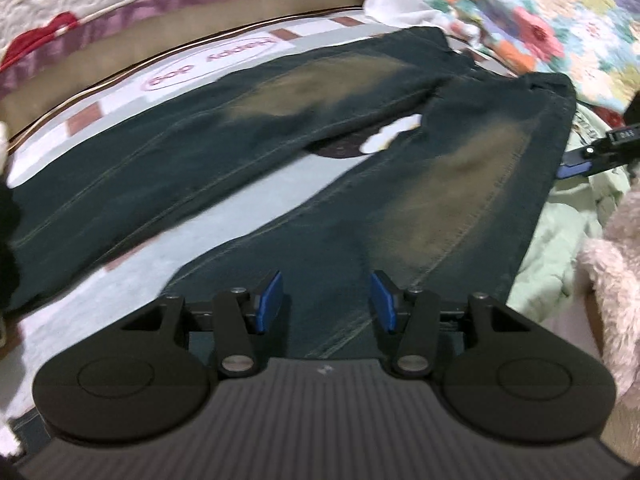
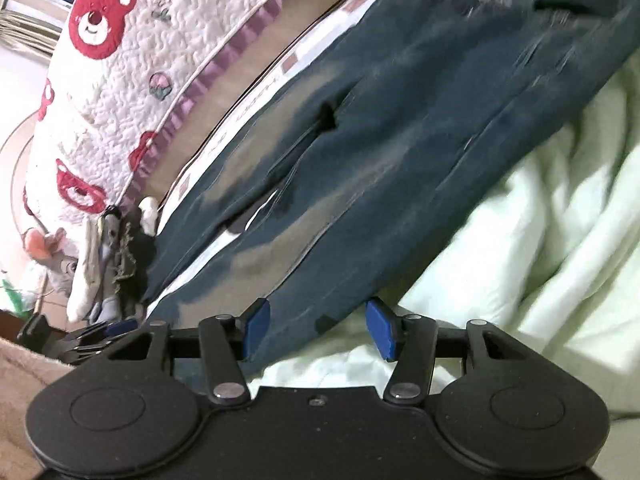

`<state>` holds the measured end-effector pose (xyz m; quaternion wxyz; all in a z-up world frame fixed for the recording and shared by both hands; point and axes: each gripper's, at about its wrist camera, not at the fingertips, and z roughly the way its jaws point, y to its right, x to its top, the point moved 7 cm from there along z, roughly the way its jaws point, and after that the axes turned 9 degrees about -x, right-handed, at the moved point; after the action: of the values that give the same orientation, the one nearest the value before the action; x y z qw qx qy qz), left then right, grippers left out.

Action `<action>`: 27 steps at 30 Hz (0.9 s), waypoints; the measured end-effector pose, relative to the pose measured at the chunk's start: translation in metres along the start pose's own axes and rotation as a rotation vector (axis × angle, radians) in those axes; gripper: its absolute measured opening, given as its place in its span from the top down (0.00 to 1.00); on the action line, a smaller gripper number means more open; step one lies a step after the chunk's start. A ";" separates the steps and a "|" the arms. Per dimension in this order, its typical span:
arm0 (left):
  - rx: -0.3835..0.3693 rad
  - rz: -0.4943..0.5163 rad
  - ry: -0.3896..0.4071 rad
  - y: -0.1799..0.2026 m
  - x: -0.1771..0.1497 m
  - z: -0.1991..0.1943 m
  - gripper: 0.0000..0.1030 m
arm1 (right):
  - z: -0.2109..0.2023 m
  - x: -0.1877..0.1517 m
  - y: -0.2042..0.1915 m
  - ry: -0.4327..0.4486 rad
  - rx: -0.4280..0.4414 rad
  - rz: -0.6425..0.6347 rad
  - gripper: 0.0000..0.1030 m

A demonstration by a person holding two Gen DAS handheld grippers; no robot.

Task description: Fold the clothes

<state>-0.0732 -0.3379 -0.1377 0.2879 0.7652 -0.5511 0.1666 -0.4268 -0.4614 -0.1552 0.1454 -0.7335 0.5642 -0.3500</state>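
Dark blue jeans (image 1: 360, 152) with faded tan patches lie spread flat on the bed, both legs apart. My left gripper (image 1: 326, 300) is open, its blue pads over the nearer leg with nothing between them. In the right wrist view the same jeans (image 2: 380, 152) run diagonally from upper right to lower left. My right gripper (image 2: 318, 330) is open too, hovering at the edge of the nearer leg where it meets the pale green quilt (image 2: 520, 240). The right gripper's tip (image 1: 580, 160) shows at the right edge of the left wrist view, beside the jeans' side seam.
A white quilted cover with red bears (image 2: 132, 60) and purple trim runs along the far side. A flowered blanket (image 1: 540, 12) lies at the upper right. A pink fluffy sleeve (image 1: 616, 248) is at the right. Small toys and clutter (image 2: 100, 256) sit near the leg ends.
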 end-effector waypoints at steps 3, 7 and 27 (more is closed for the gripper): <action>-0.026 -0.018 0.009 0.006 0.001 0.005 0.53 | 0.017 -0.006 -0.004 -0.017 0.043 0.026 0.43; -0.039 -0.046 0.029 0.005 0.004 0.011 0.53 | 0.036 -0.005 -0.018 -0.003 0.088 0.036 0.43; -0.116 0.051 0.000 0.042 0.014 0.032 0.37 | 0.068 0.119 -0.096 0.261 0.071 -0.162 0.93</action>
<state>-0.1096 -0.3775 -0.1437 0.3275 0.7330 -0.5791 0.1419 -0.2971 -0.5540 -0.1041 0.0677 -0.7193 0.5045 -0.4727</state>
